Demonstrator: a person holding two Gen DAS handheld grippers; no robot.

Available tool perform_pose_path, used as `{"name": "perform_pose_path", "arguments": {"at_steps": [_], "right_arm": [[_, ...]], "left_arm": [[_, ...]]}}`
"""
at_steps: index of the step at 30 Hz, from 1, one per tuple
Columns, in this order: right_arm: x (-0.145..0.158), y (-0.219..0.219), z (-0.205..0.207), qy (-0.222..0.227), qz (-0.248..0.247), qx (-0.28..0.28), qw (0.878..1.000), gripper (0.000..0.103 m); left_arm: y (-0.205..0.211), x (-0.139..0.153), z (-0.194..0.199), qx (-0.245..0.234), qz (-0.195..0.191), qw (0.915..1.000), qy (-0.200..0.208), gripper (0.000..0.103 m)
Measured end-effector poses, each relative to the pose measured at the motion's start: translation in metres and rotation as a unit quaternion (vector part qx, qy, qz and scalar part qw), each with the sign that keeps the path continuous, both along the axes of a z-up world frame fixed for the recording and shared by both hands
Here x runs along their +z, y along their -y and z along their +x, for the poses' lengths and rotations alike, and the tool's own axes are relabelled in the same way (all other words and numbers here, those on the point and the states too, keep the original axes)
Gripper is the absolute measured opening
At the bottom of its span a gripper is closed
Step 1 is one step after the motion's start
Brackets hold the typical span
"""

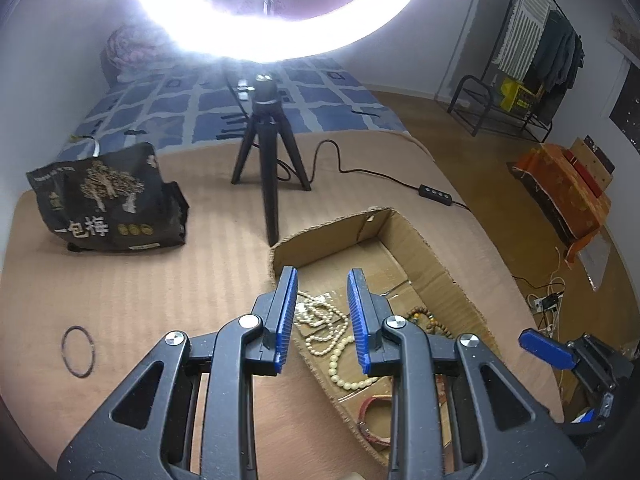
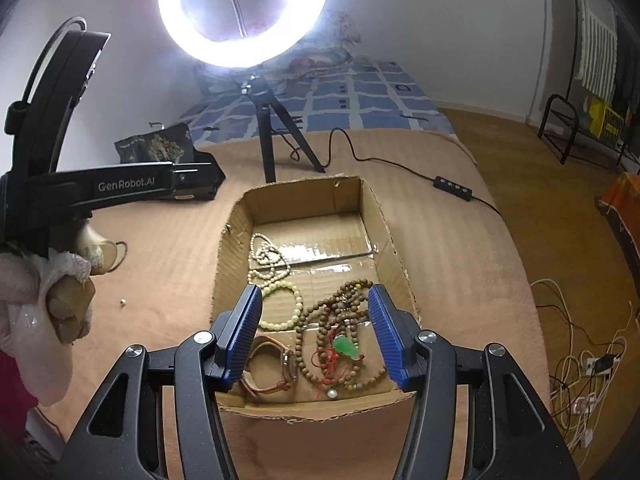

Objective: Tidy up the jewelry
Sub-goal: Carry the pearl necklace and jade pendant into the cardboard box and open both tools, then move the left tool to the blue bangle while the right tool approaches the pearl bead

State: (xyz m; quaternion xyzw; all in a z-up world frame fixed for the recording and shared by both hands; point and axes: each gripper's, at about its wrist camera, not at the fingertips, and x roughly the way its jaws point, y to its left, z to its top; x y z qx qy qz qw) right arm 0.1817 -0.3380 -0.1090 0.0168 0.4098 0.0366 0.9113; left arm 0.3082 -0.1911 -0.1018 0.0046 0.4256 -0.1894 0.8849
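on the far left of the tan bedspread (image 1: 160,280) a thin dark ring (image 1: 78,351) lies by itself, well apart from the cardboard box (image 1: 436,256); a tiny loose bead (image 2: 123,302) also sits on the cover outside the box. next comes the left gripper (image 1: 322,312), pointing down over the box's near-left corner with its jaws a little apart and nothing between them; the pale bead strands (image 1: 324,320) lie in the box beneath. further right, the right gripper (image 2: 316,330) hangs over the box's near end, jaws wider apart and empty, above the brown wooden beads (image 2: 340,312), the green pendant (image 2: 345,347) on red cord and the watch (image 2: 289,364) with its strap.

most of the jewelry is already in the box, so this looks like the moment between drops. the next move probably calls for swinging the left gripper out to the dark ring, pinching its thin rim cleanly off the soft cover, and carrying it into the box.
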Motion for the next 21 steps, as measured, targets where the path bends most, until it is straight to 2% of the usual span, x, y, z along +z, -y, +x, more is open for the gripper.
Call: {"name": "perform_pose_path", "arguments": {"at_steps": [7,8,9,11,13,16,18,21], "right_arm": [[0.016,-0.016,-0.008,0.019,0.000,0.012,1.000,0.054],[0.017,-0.019,-0.009,0.021,0.000,0.014,1.000,0.054],[0.019,-0.023,-0.010,0.024,-0.002,0.017,1.000,0.054],[0.022,-0.032,-0.013,0.029,-0.005,0.026,0.999,0.055],[0.023,-0.040,-0.014,0.032,-0.009,0.029,0.999,0.065],[0.026,-0.053,-0.018,0.041,-0.008,0.034,0.999,0.071],[0.026,-0.062,-0.019,0.041,-0.001,0.041,0.998,0.072],[0.024,-0.076,-0.020,0.037,0.011,0.054,0.998,0.073]], "left_arm": [[-0.032,0.016,-0.014,0.012,0.014,0.9997,0.018,0.025],[-0.039,0.018,-0.016,0.014,0.019,0.9995,0.023,0.028],[-0.045,0.020,-0.019,0.014,0.022,0.9993,0.027,0.041],[-0.060,0.022,-0.024,0.014,0.025,0.9990,0.035,0.052],[-0.077,0.024,-0.029,0.021,0.035,0.9985,0.037,0.053],[-0.102,0.026,-0.033,0.033,0.043,0.9979,0.036,0.056],[-0.121,0.027,-0.037,0.043,0.045,0.9973,0.038,0.071],[-0.158,0.024,-0.040,0.069,0.045,0.9960,0.035,0.082]]}}
